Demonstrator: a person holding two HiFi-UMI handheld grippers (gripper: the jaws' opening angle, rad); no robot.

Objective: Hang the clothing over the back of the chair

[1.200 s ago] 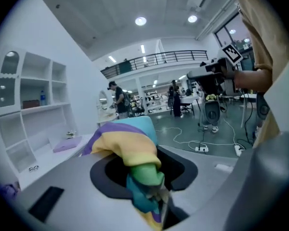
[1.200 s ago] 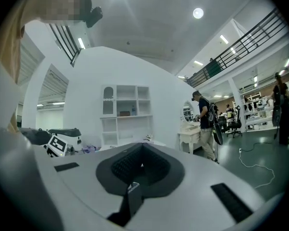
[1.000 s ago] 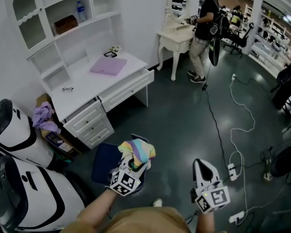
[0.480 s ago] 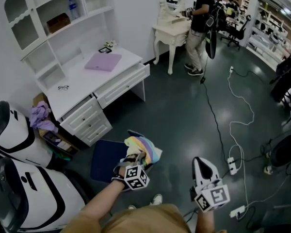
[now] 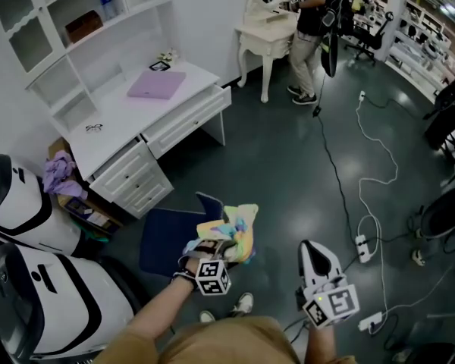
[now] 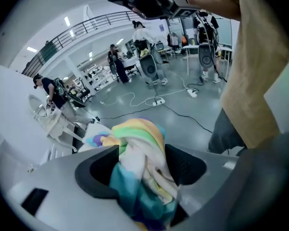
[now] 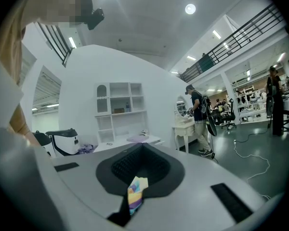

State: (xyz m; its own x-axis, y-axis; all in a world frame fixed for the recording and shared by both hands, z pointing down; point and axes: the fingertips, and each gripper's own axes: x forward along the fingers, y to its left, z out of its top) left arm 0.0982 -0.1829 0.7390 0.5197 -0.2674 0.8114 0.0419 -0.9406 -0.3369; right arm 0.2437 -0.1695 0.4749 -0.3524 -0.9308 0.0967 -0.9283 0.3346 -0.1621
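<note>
Bright, even indoor light comes from overhead fixtures. In the head view the white worktop (image 5: 129,121) is nearly washed out. The dark glossy floor (image 5: 288,158) carries soft pale reflections, and straight lines bow toward the edges. Both gripper views are round fisheye pictures with black corners. In the left gripper view the clothing (image 6: 137,167) at lower centre is smeared and out of focus. In the right gripper view two ceiling lights (image 7: 190,8) glare at the top, and a colourful scrap (image 7: 135,194) at the bottom looks fairly sharp.
</note>
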